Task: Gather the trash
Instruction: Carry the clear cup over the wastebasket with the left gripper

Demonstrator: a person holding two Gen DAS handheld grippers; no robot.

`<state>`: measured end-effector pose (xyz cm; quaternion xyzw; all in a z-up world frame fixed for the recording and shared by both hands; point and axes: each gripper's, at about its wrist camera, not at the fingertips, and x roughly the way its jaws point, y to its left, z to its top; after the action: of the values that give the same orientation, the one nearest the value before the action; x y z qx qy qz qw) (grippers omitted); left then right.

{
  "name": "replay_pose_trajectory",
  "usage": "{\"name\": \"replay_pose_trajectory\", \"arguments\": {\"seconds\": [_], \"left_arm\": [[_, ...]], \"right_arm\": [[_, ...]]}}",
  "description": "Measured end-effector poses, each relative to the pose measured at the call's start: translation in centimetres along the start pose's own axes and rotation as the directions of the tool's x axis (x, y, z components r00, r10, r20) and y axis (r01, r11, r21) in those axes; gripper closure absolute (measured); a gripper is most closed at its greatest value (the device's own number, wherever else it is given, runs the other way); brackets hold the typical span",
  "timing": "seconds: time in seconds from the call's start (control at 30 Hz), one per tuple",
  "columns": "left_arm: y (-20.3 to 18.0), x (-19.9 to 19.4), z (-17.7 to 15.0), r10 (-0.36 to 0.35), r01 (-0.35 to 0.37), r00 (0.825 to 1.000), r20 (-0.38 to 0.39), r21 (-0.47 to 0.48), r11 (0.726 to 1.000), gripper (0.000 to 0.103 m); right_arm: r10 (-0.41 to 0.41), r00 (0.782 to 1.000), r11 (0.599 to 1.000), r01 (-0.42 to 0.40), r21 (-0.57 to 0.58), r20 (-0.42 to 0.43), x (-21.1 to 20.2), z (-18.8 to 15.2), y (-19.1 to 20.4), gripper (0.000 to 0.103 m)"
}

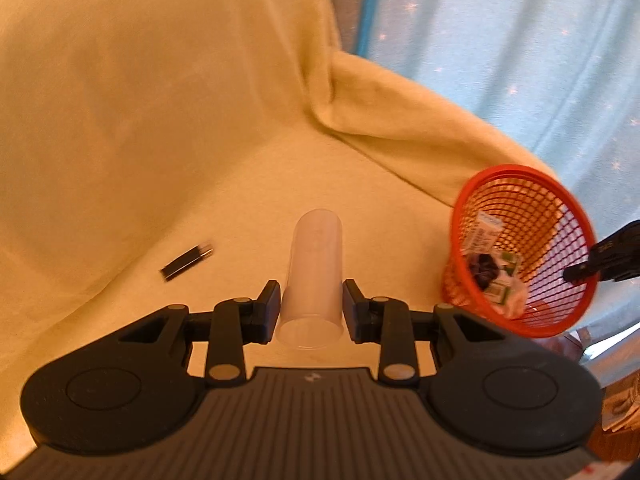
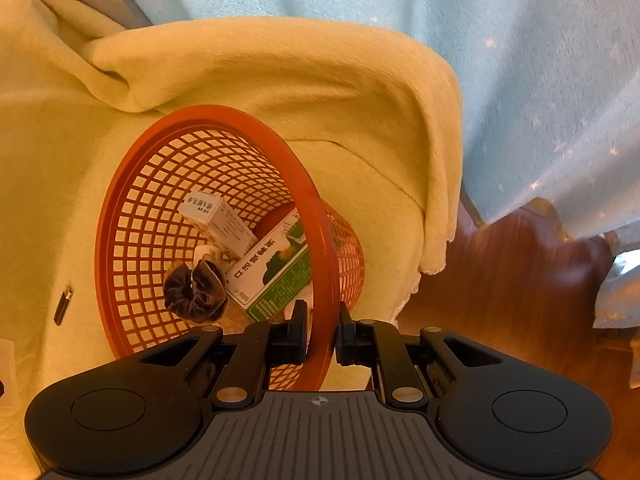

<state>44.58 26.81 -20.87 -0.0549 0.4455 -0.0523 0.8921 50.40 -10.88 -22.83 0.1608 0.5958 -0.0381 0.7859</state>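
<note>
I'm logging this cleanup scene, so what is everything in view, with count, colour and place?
Plastic cup: 1, clear, on its side between the left gripper's fingers.
Mesh basket: 1, orange-red, tilted on the blanket, rim pinched by the right gripper.
Cartons: 2, white and green-white, inside basket.
Tea bag: 1, dark, inside basket.
Small flat object: 1, black, on blanket.
Blanket: 1, yellow, underneath.
Curtain: 1, light blue, behind.
Left gripper: black.
Right gripper: black.

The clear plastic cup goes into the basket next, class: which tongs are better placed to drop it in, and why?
Left. The left tongs already straddle the clear plastic cup, while the right tongs are clamped on the rim of the tilted red basket, steadying it.
</note>
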Motion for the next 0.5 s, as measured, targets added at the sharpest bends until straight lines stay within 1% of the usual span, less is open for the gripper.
{"name": "replay_pose_trajectory", "arguments": {"seconds": [0.33, 0.5], "left_arm": [[-6.4, -0.3, 2.1, -0.072, 0.072, 0.997, -0.007, 0.082, 0.994, 0.075], [-8.7, -0.2, 3.1, -0.084, 0.085, 0.996, -0.013, 0.106, 0.991, 0.075]], "right_arm": [[0.049, 0.999, 0.999, -0.049, 0.023, -0.016, 0.2, 0.2, -0.7, 0.093], [0.063, 0.998, 0.998, -0.062, 0.014, -0.021, 0.3, 0.1, -0.8, 0.093]]}}
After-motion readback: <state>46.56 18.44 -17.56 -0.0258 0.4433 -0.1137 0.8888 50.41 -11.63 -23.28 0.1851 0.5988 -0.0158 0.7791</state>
